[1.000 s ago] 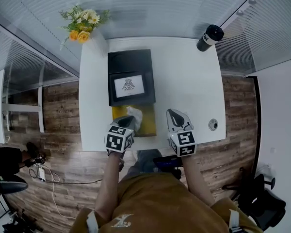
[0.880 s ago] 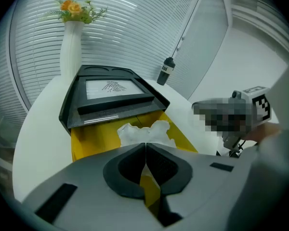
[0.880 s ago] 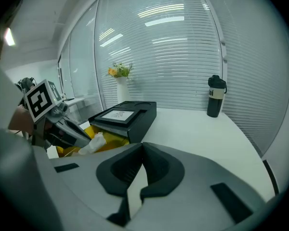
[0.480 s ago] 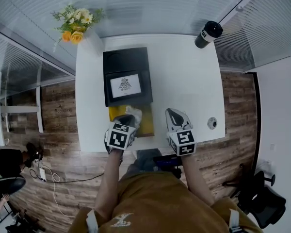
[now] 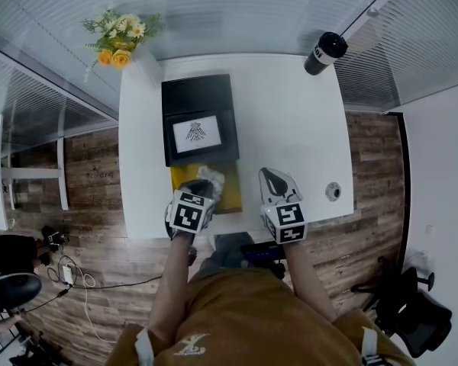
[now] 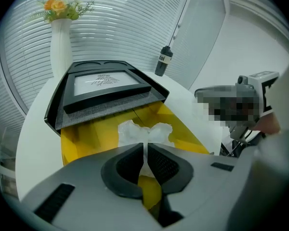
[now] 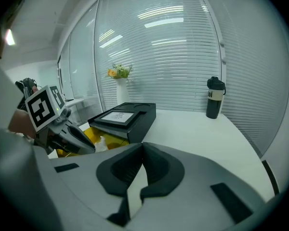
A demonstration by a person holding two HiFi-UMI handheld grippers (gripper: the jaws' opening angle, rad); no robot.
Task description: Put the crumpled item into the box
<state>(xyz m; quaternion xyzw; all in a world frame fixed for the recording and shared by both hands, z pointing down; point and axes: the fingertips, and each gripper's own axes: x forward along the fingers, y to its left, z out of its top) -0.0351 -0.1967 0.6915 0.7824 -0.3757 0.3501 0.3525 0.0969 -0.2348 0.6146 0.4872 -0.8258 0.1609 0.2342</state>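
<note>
A crumpled white paper [image 6: 135,131] hangs just inside an open yellow box [image 6: 185,131] at the table's front edge. My left gripper [image 6: 146,149] is shut on the paper's near end, and the rest bulges out past the jaws. From the head view, the left gripper [image 5: 202,187] reaches over the yellow box [image 5: 233,195] with the paper [image 5: 214,179] at its tips. My right gripper [image 5: 272,178] rests to the right of the box, shut with nothing in it. In the right gripper view its jaws [image 7: 141,149] meet, and the paper [image 7: 100,144] shows at lower left.
A black case with a white logo panel [image 5: 199,131] lies right behind the yellow box. A white vase of flowers [image 5: 123,40] stands at the back left corner, a black bottle [image 5: 325,51] at the back right. A small round fitting [image 5: 333,191] sits in the white table [image 5: 290,120].
The head view has shifted slightly. Both grippers keep their places relative to the yellow box, and the left one still holds the paper.
</note>
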